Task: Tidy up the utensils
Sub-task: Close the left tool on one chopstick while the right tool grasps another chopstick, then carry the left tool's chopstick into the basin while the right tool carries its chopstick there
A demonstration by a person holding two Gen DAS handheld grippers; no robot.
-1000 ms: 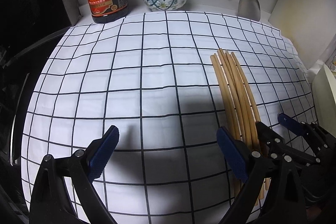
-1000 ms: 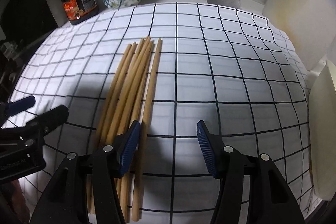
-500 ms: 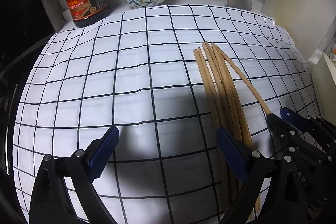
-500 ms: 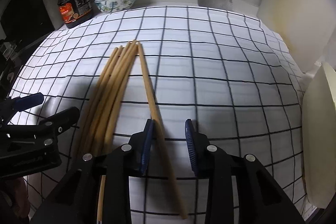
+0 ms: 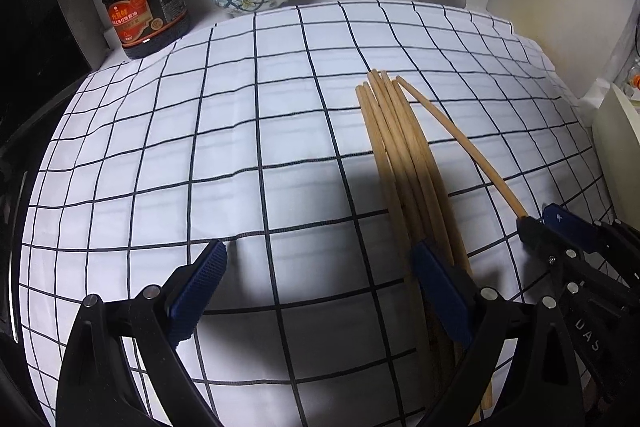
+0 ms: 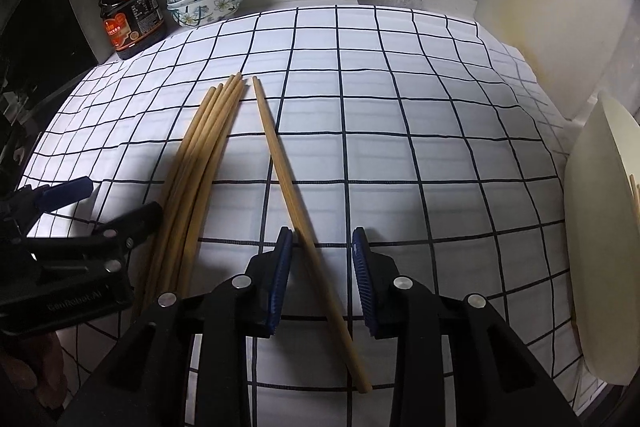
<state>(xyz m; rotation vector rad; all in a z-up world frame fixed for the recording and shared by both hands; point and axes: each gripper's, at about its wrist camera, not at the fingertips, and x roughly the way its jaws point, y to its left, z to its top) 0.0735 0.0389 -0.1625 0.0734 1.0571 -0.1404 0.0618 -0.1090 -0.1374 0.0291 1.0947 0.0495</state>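
Right wrist view: checked cloth covers the counter, chopstick bundle lies on it left of centre. One chopstick angled apart, sitting between the right gripper pads, touching the left pad only, gap to the other, so not pinched. Left gripper spread wide, empty, beside the bundle. Sticks look light, stiff, smooth, likely to roll; grip mid-shaft.

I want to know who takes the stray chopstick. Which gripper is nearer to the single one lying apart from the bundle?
Right. The right gripper straddles the single chopstick; the left gripper sits beyond the bundle.
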